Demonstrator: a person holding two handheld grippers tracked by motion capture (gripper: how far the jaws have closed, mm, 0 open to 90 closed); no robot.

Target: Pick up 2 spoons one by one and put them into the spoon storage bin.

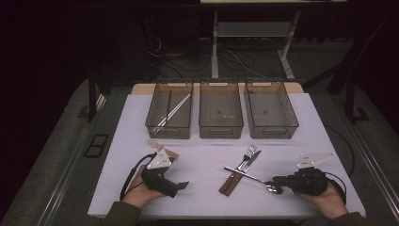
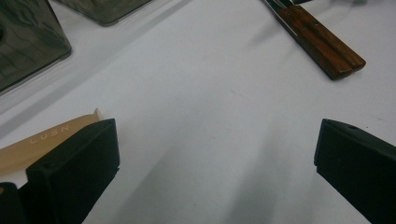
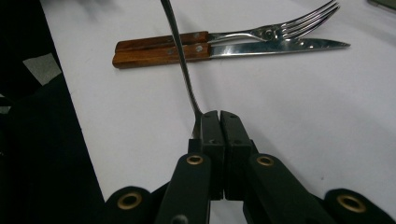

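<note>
The metal utensil [image 3: 180, 56], probably a spoon, is stiff, light and slick. Your right gripper [image 3: 218, 116] has its jaws clenched on the bowl end, the handle lying across the wood-handled fork [image 3: 224, 36] on the counter [image 1: 202, 155]. Grip firmly. Your left gripper [image 2: 215, 154] is released.

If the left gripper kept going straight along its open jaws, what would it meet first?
Probably the wooden handles of the fork and knife. The left gripper has bare white table before them; depth is hard to judge.

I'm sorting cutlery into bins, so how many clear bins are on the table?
3, in a row along the far side: left bin holding chopsticks, middle bin and right bin, both apparently empty.
</note>
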